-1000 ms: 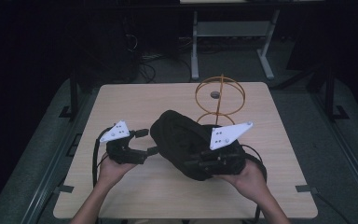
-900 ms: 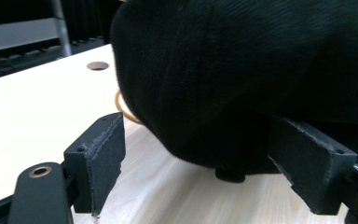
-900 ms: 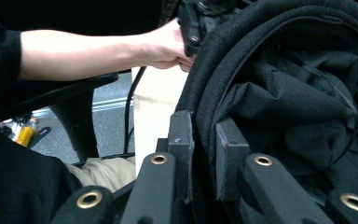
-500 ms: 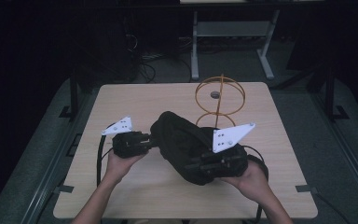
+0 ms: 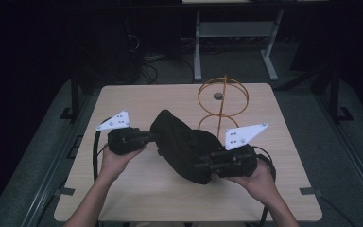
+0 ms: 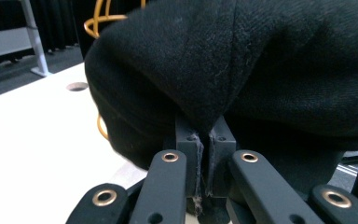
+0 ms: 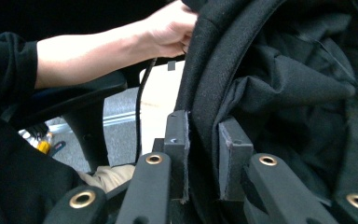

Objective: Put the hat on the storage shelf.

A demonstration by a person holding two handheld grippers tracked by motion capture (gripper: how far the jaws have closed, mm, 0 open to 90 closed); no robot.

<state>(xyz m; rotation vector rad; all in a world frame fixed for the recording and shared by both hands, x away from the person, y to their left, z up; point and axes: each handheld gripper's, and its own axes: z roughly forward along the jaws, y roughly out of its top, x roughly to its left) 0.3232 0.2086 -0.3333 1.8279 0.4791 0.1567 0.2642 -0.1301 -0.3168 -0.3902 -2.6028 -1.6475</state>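
- The left gripper [image 6: 204, 154] is pinching a fold of the black bag [image 5: 185, 144], its pads almost meeting.
- The right gripper [image 7: 204, 154] is clamping the bag's thick rim.
- The bag is hiding part of the orange wire stand [image 5: 223, 97] behind it.

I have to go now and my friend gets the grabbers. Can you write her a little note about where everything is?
Left gripper: shut on a pinch of the black hat, at its left end.
Right gripper: jaws around the hat's thick rim, pads a little apart, at its near right side.
The hat is held between both grippers over the table.
The orange wire stand stands behind it, bare.
Done: hat gripped on both sides. Left: probably setting it on the stand.
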